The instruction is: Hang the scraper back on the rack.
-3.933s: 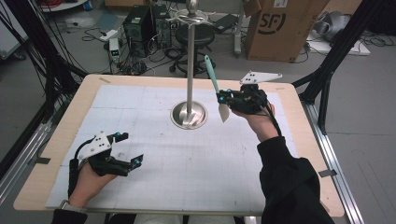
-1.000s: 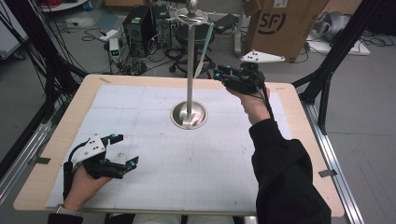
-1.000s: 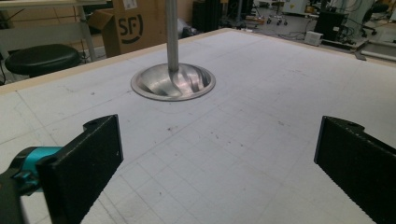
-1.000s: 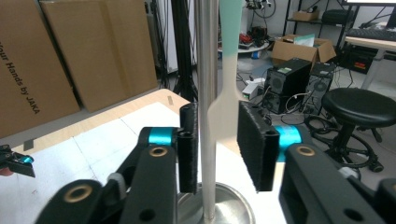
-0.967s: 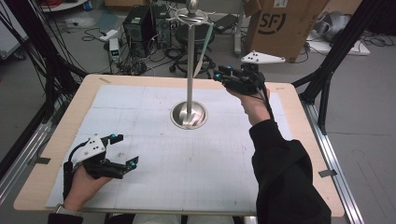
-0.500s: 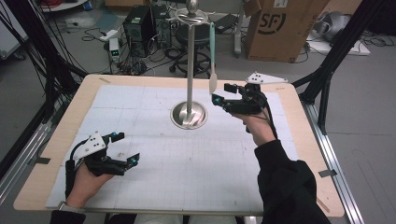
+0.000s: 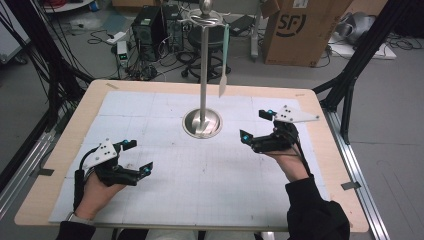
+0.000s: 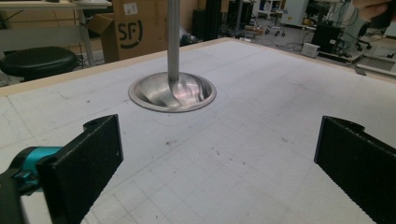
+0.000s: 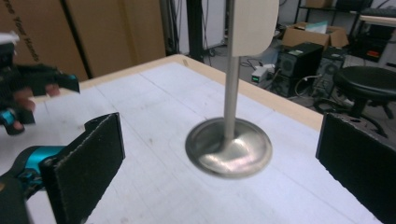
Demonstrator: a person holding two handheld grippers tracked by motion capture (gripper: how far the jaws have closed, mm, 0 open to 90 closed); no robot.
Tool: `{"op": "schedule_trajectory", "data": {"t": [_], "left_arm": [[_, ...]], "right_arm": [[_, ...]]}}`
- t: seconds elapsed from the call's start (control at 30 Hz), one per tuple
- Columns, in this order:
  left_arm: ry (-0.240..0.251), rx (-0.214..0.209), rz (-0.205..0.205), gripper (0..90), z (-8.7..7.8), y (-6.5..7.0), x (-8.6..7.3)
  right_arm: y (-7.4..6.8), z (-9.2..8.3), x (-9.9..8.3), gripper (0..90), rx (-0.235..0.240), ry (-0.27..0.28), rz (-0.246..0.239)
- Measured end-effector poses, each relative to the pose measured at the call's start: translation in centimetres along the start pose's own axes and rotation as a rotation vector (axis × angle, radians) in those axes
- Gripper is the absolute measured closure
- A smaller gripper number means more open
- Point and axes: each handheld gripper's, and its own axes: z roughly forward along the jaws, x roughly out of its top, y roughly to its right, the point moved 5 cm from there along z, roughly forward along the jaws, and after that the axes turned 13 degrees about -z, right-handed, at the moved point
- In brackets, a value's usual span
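Note:
A metal stand with a round base [image 7: 202, 123] rises from the middle of the white gridded mat. A pale green spatula [image 7: 224, 55] hangs from the hook at its top, blade down, with nothing gripping it. My right gripper [image 7: 254, 125] hovers low to the right of the base; its jaws have just been opening and stand open with nothing between them. Its own view shows the base [image 9: 229, 147] and the spatula blade [image 9: 254, 25] ahead. My left gripper [image 7: 139, 156] rests open near the front left, facing the base [image 8: 172, 91].
The wooden table edge [image 7: 210, 86] runs behind the stand. Beyond it stand a cardboard box [image 7: 300, 27], a computer tower [image 7: 150, 25] and a black stool [image 7: 212, 42]. Black frame posts [image 7: 350, 85] flank the table on the right.
My right gripper came down and away from the top of the stand toward the table, and its jaws opened. The spatula stays hanging on the stand. The left gripper hardly moved.

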Motion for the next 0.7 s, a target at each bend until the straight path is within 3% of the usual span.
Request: {"op": "schedule_trajectory", "data": {"t": [0.27, 0.33, 0.6, 0.7], "left_arm": [[-0.006, 0.003, -0.002, 1.7, 0.1, -0.1, -0.1], [-0.010, 0.003, -0.003, 1.7, 0.1, -0.1, -0.2], [-0.014, 0.010, -0.002, 1.7, 0.1, -0.3, -0.2], [-0.026, 0.019, 0.010, 1.7, 0.2, -0.3, -0.4]], "right_arm": [[-0.4, -1.4, -3.4, 0.4, -0.020, -0.028, -0.002], [-0.5, -1.6, -4.1, 0.4, -0.009, -0.030, 0.025], [-0.3, -2.8, -6.3, 0.4, -0.018, -0.028, 0.027], [0.0, -2.9, -7.6, 0.4, -0.019, -0.030, 0.062]]}}
